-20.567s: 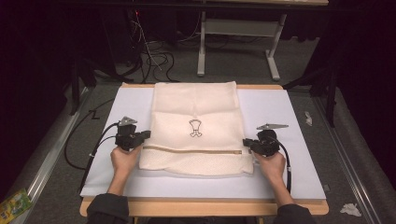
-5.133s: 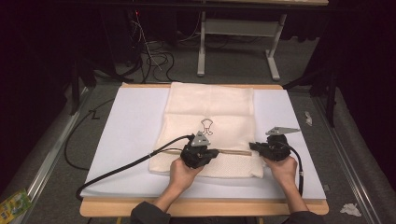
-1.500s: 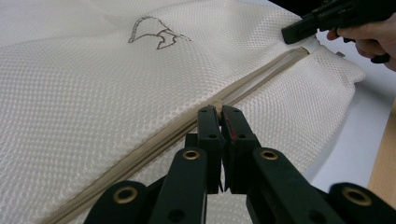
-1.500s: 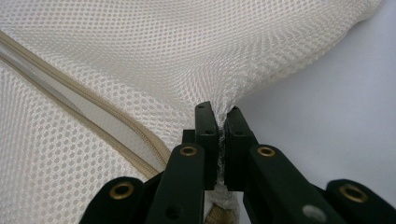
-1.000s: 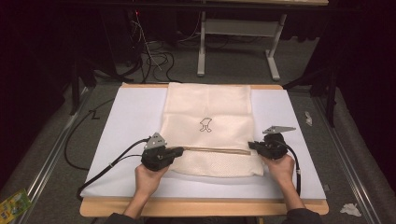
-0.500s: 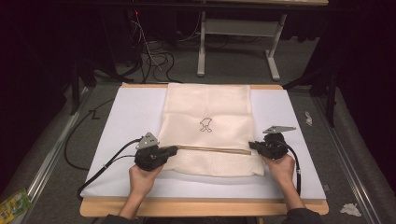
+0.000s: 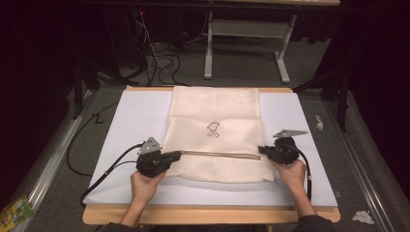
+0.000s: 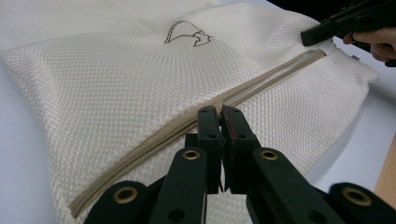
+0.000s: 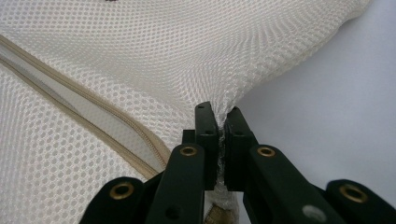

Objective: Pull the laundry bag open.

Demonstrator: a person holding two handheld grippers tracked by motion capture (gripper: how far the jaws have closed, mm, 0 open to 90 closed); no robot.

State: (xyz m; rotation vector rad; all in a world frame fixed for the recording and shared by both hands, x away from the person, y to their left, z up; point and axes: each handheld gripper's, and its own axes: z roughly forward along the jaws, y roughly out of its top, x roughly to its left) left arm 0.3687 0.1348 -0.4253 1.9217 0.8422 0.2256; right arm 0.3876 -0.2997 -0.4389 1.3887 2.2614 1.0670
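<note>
The mesh bag [image 7: 215,133] lies flat mid-desk. The left gripper [image 8: 219,116], jaws clenched on the zipper pull, has dragged it leftward nearly to the end; the right gripper [image 9: 219,119] pins the bag's edge.

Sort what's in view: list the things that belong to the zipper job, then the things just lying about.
In the job:
mesh bag
zipper
left gripper, shut on the zipper's slider
right gripper, pinching the bag's edge

Lying about:
crumpled scraps on the floor
green packet
floor cables
</note>
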